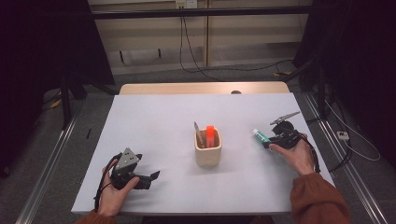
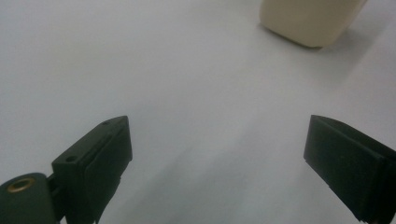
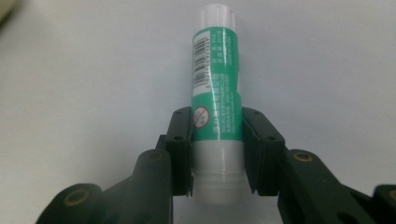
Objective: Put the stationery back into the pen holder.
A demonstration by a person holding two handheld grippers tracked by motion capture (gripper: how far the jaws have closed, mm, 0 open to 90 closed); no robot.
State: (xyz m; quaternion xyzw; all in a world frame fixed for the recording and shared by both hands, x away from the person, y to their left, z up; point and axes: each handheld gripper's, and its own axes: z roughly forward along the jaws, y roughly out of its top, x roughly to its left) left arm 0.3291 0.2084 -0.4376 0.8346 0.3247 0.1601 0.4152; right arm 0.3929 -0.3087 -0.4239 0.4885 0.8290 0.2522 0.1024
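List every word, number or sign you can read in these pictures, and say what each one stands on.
No text can be quoted.
Glue stick, green label: a barcode with tiny digits, too small to read.
Same label: lines of white print, too blurred to read.
Same label: a round red prohibition sign with a slash, no words.
Cup and what stands in it: no lettering readable.

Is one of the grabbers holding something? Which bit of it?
Yes. The right gripper is shut on the green glue stick, gripping its lower body near the white end. The left gripper is open and holds nothing.
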